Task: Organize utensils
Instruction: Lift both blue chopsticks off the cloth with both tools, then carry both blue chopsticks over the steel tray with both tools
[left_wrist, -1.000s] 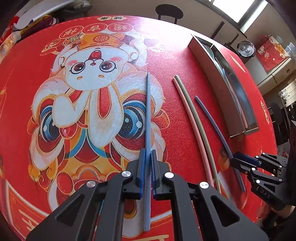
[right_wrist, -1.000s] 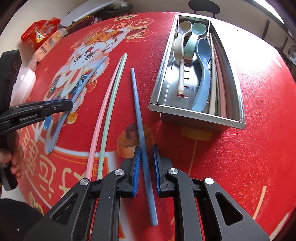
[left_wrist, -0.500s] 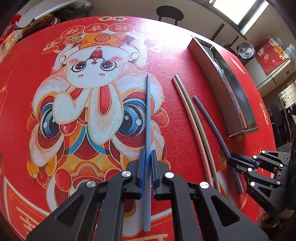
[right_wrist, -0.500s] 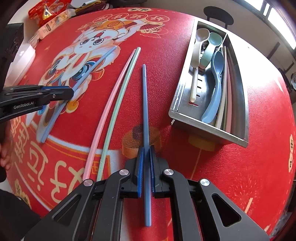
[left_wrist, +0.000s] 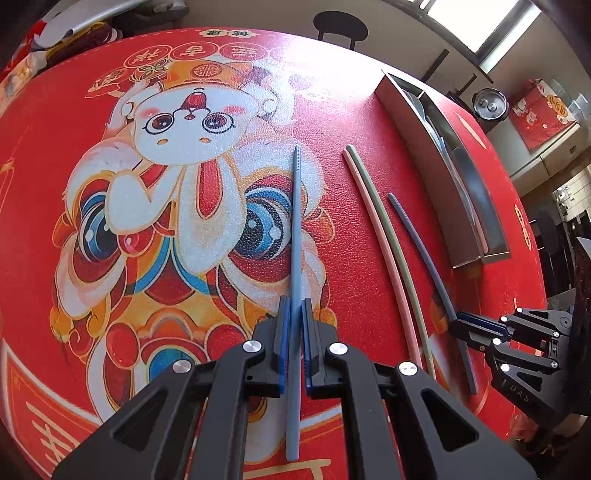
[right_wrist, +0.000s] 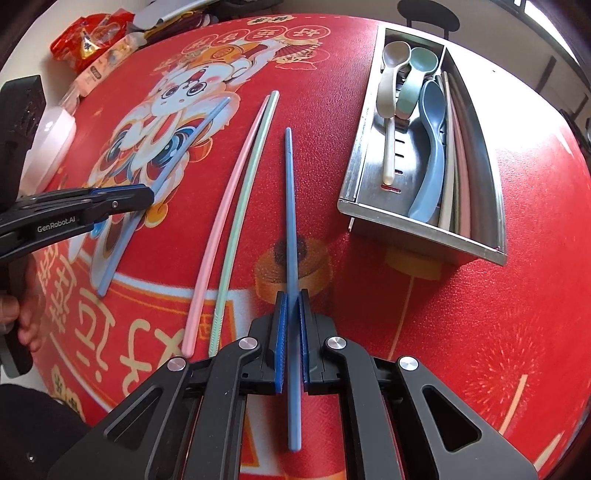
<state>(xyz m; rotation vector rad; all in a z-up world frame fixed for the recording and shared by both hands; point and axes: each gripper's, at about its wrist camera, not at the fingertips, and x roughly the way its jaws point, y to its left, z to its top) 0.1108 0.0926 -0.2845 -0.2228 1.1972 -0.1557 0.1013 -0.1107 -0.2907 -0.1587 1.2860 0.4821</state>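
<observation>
My left gripper is shut on a light blue chopstick that lies over the rabbit print. My right gripper is shut on a darker blue chopstick, which also shows in the left wrist view. A pink chopstick and a green chopstick lie side by side between the two blue ones. The steel utensil tray at the right holds three spoons in one compartment and several chopsticks in the other. The left gripper shows in the right wrist view.
The round table carries a red printed cloth. Snack packets and a white object sit at the far left edge. A dark chair stands beyond the table. A hand holds the left gripper.
My right gripper has closed on the darker blue chopstick and shifted a little toward the tray. My left gripper stays shut on the light blue chopstick.
</observation>
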